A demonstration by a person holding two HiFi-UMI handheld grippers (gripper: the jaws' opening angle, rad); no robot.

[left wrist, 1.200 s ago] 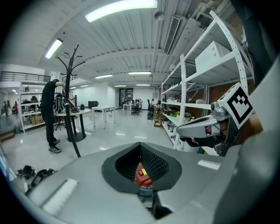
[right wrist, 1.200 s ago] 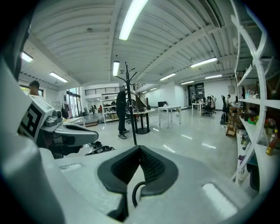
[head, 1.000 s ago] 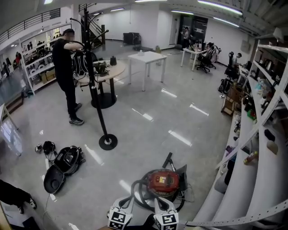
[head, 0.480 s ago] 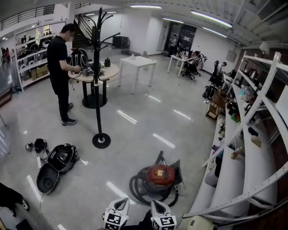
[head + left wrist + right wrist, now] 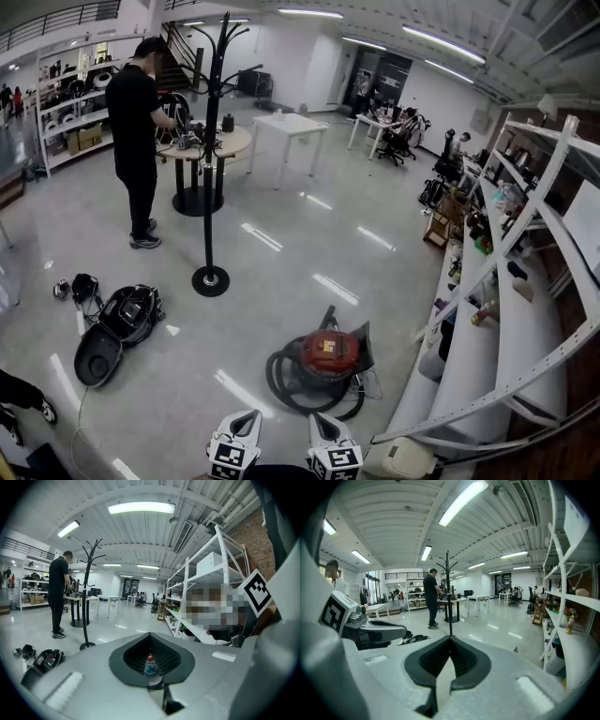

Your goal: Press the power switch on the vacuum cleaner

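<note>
Standing well back from the red canister vacuum cleaner (image 5: 325, 354), set on the floor (image 5: 281, 253) ahead, black hose (image 5: 279, 380) coiled round its near side, and not yet within reach.

Carrying the left tongs (image 5: 247, 419) and right tongs (image 5: 320, 421) side by side at the bottom edge of the head view, tips aimed forward at the machine, probably to line up the approach. Both pinched together to a point, gripping nothing. Through the hollow behind the left pads, only a small red-and-blue patch, apparently something beyond and too small to name. Sensible for the job — one blunt point for poking a button, no grasp needed.

Cannot pick out the power switch from here; presumably somewhere on the red top housing.

Barely begun, by this reading. Next: close in, then lower one tip onto the top. Worth minding the hose loops on the way.

Off to the left, a coat stand (image 5: 211, 187), an open black bag (image 5: 117, 323) on the floor and a person (image 5: 136, 112) at a round tabletop (image 5: 230, 142). To the right, white shelving (image 5: 525, 319) — none of it in the path.
</note>
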